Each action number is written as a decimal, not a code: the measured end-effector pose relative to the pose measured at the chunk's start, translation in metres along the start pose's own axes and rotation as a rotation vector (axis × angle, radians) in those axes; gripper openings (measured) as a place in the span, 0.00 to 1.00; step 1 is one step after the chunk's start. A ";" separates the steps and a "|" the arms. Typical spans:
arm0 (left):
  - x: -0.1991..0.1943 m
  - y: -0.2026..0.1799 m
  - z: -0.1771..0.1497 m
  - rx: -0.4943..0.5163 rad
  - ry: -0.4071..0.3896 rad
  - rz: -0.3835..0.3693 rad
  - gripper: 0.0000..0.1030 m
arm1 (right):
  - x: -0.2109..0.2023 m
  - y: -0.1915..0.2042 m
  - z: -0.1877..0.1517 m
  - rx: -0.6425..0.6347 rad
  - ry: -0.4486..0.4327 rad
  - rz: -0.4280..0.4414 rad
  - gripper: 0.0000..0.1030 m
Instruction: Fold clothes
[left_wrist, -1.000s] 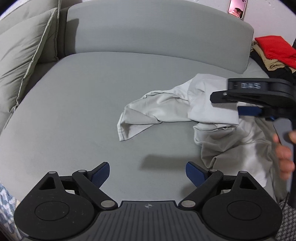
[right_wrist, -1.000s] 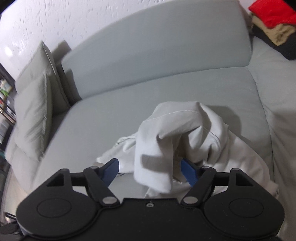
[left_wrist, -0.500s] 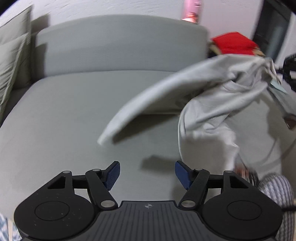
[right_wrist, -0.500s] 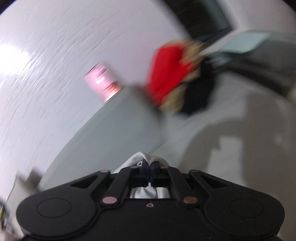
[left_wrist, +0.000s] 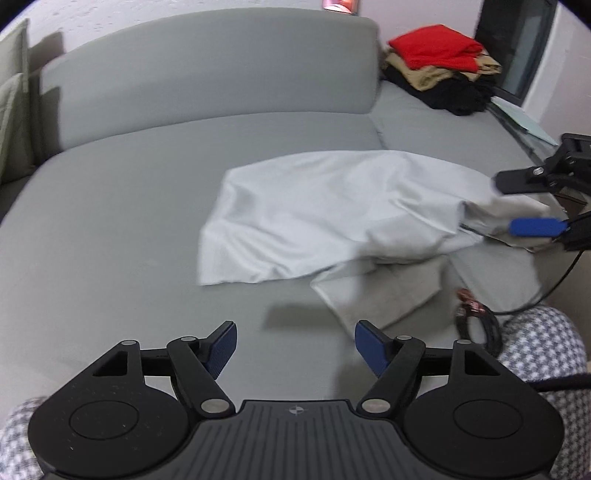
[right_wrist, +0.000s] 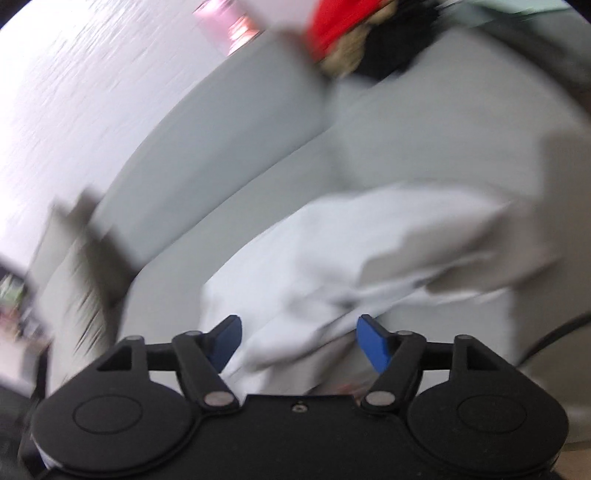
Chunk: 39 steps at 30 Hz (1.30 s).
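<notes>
So the pale grey shirt (left_wrist: 325, 218) is lying spread across the seat of the grey sofa (left_wrist: 129, 206), mostly flat but bunching up toward the right side, where a corner is doubling under itself near the front edge. It looks like it's being laid out there because that wide seat gives a flat, open patch to fold on.

The right gripper (right_wrist: 297, 338) is sitting at the shirt's right end. Its blue pads are standing apart, having just been opening, and cloth is lying between them without being pinched. In the left wrist view one blue pad (left_wrist: 535, 227) is showing against the fabric's end. That view from the right wrist is smeared with motion blur, so whether the cloth is brushing a pad is hard to say; probably it's just draped there.

The left gripper (left_wrist: 295, 349) is hovering over bare cushion just in front of the shirt, fingers spread, having just been widening a little, with nothing between them. It's likely waiting there because the nearest hem is the obvious next thing to grab for smoothing or the first fold.

Over on the far right section a stack of clothes (left_wrist: 439, 66), red on top of tan and black, is sitting well apart from the work area, presumably the pile waiting or done. The person's checked trouser knee (left_wrist: 543, 347) is poking in at lower right, next to a dark cable (left_wrist: 476, 325).
</notes>
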<state>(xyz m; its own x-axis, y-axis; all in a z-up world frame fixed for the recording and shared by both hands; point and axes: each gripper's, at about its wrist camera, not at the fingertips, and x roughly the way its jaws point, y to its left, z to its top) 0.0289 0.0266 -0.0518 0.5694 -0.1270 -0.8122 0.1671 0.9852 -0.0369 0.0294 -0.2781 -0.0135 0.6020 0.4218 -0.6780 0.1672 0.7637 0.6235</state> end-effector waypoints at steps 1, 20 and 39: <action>-0.004 0.004 0.000 0.001 -0.010 0.021 0.72 | 0.012 0.010 0.000 -0.012 0.029 0.024 0.66; -0.006 0.072 -0.001 -0.109 -0.078 -0.021 0.73 | 0.174 0.104 0.016 -0.634 0.161 -0.207 0.04; 0.008 0.001 0.013 0.172 -0.162 -0.250 0.60 | -0.076 -0.040 0.112 0.107 -0.253 -0.167 0.52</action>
<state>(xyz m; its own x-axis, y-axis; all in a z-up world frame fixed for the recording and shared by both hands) 0.0441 0.0256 -0.0515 0.6119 -0.3925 -0.6867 0.4430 0.8893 -0.1135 0.0647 -0.3954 0.0573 0.7322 0.1499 -0.6644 0.3528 0.7510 0.5582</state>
